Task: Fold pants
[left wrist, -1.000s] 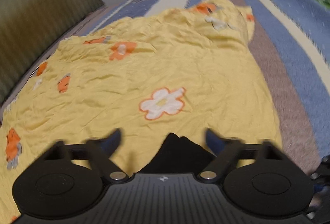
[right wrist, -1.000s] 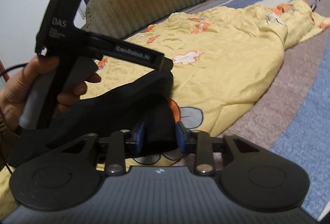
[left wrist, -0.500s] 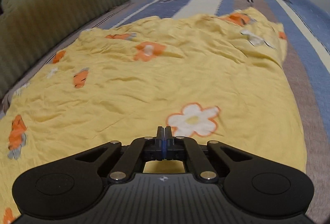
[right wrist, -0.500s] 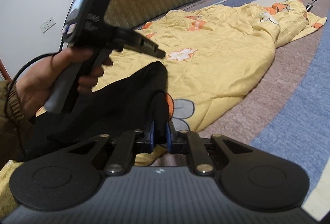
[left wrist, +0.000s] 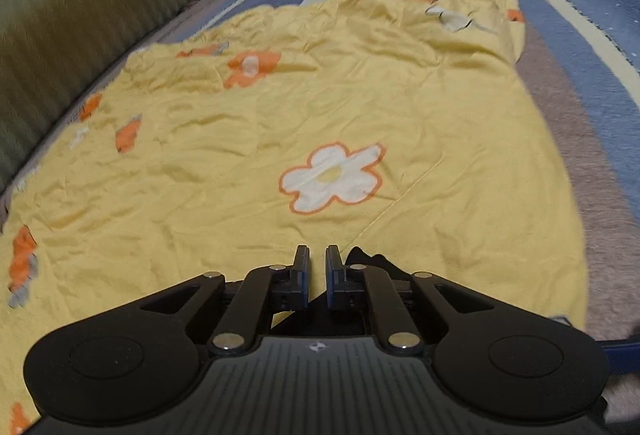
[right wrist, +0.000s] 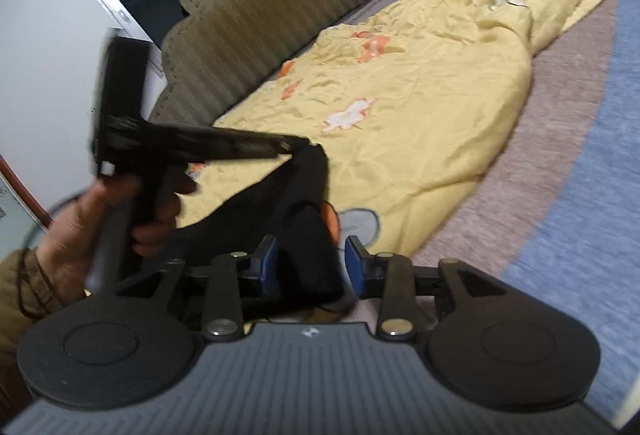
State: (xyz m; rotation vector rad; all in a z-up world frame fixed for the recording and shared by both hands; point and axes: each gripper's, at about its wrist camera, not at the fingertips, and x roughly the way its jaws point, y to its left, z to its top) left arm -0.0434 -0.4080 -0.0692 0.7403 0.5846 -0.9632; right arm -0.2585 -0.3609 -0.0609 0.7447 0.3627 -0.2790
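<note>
My left hand-held gripper has its jaws almost together with only a thin slit between the blue pads; a corner of the black pants shows beside its right finger, and whether any cloth is pinched I cannot tell. My right hand-held gripper has just been opening; a bunched fold of pants sits between its pads, the right pad clear of it. The pants lie on the yellow flowered quilt on the bed.
</note>
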